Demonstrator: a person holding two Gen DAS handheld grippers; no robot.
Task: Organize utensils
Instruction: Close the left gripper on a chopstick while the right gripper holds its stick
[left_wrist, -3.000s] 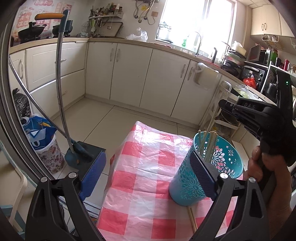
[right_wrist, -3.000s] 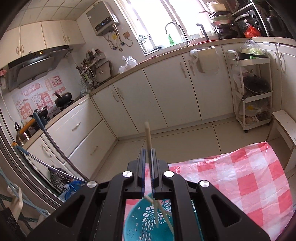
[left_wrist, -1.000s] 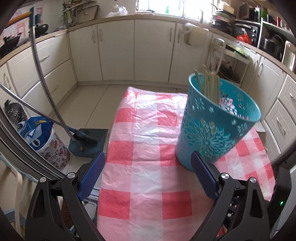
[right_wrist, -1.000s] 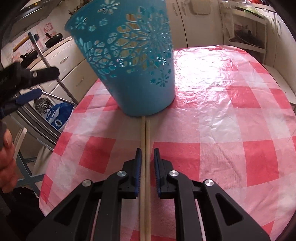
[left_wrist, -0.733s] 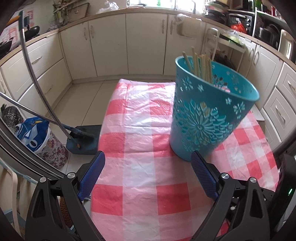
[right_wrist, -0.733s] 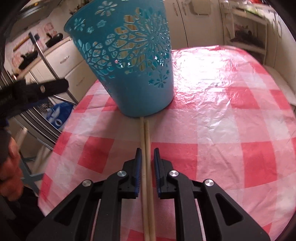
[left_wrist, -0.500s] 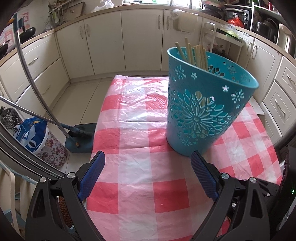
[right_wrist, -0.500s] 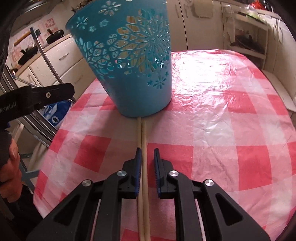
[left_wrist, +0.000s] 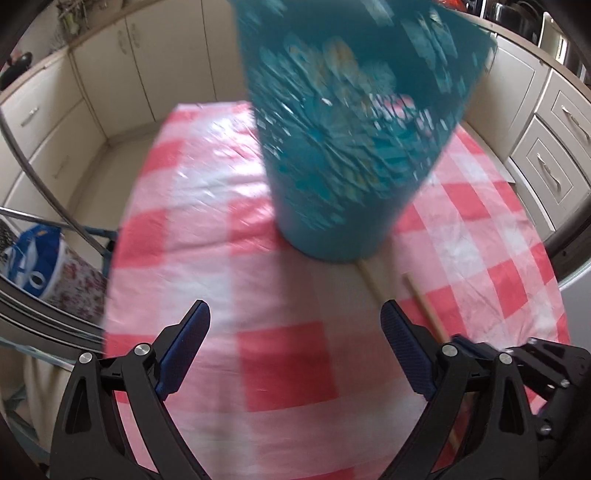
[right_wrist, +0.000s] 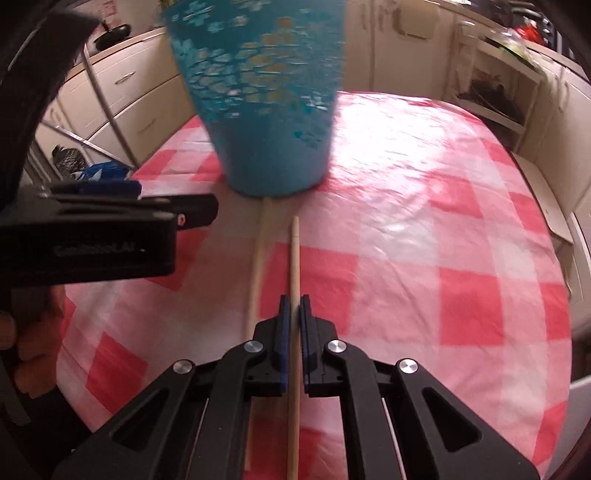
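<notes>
A teal perforated holder (left_wrist: 354, 122) stands on the red-and-white checked tablecloth (left_wrist: 288, 362); it also shows in the right wrist view (right_wrist: 266, 96), blurred. My right gripper (right_wrist: 294, 300) is shut on a wooden chopstick (right_wrist: 294, 258) that points toward the holder. A second chopstick (right_wrist: 258, 254) lies on the cloth just left of it, its far end at the holder's base. My left gripper (left_wrist: 294, 326) is open and empty, low over the cloth in front of the holder. In the left wrist view both chopsticks (left_wrist: 424, 306) show near its right finger.
Cream kitchen cabinets (left_wrist: 122, 74) surround the table. A blue bag and a floral bin (left_wrist: 48, 266) sit on the floor at the left, with metal poles beside them. A white shelf rack (right_wrist: 495, 92) stands at the far right. The cloth's edges drop off nearby.
The right gripper has shut on one chopstick and lifted it apart from the other. The left gripper has moved closer to the holder and lower over the cloth.
</notes>
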